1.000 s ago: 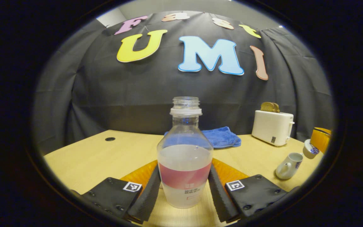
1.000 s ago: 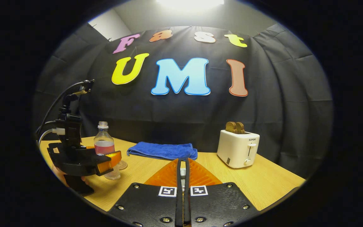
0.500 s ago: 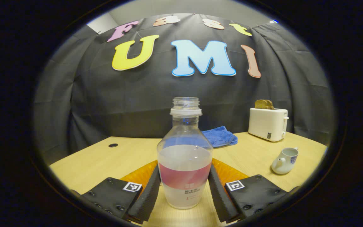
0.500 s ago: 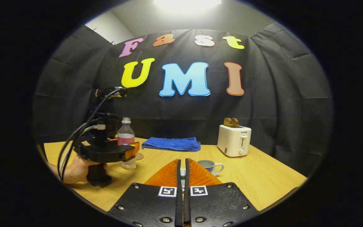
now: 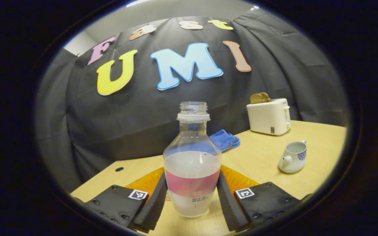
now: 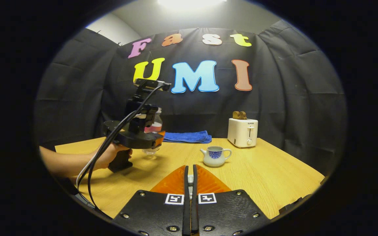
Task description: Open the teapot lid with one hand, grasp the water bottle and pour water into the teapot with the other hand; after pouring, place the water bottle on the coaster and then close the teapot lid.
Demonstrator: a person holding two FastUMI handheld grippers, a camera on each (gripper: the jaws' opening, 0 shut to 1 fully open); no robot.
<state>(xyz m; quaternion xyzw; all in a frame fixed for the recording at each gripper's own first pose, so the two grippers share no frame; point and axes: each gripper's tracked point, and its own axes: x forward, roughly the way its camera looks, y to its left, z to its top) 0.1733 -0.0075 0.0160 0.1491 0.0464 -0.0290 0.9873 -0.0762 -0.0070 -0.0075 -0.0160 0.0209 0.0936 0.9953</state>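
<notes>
Left claw [image 5: 192, 196] is clamped on the uncapped water bottle [image 5: 192, 164], holding it upright above the desk [image 5: 267, 154]. Right claw [image 6: 190, 183] has its fingers pressed together; something small sits between them, unclear what. Lidless teapot [image 6: 215, 156] stands mid-desk.

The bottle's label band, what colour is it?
Pink-red band on the bottle, clearest in the left gripper view.

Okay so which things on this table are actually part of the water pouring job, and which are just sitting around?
Part of the job:
water bottle, held in the left gripper
teapot, lid off
right gripper, closed on something small

Just lying about:
toaster with toast
blue towel
</notes>
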